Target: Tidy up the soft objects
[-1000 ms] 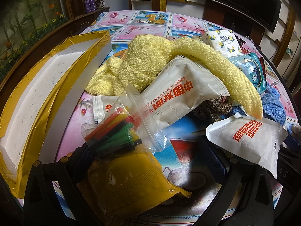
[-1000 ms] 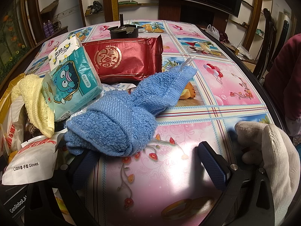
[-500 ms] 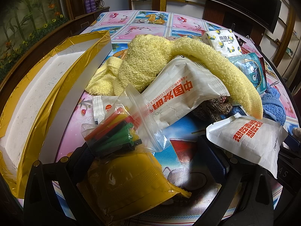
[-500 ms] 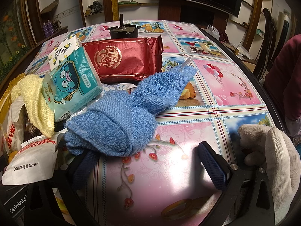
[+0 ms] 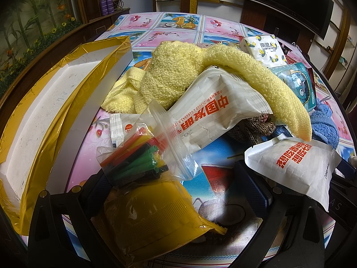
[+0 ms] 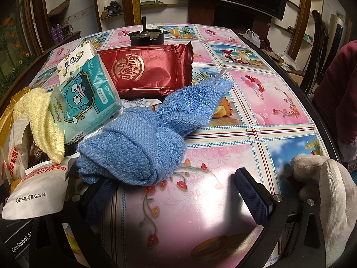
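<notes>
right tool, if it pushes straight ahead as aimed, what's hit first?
Likely the blue towel: the right tool is open and its left finger already sits under the towel's near edge. Depth is unclear.

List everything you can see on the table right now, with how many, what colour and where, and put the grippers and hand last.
box: 1, white with gold foil, left edge
yellow towel: 1, pile centre
blue towel: 1, knotted, pile's right side
white packets: 2, red print, front of pile
bag of tubes: 1, clear, coloured tubes inside
yellow packet: 1, between left fingers
tissue packs: 2, teal and white
red foil packet: 1, far side
left gripper: open
right gripper: open
gloved hand: white, right handle
</notes>
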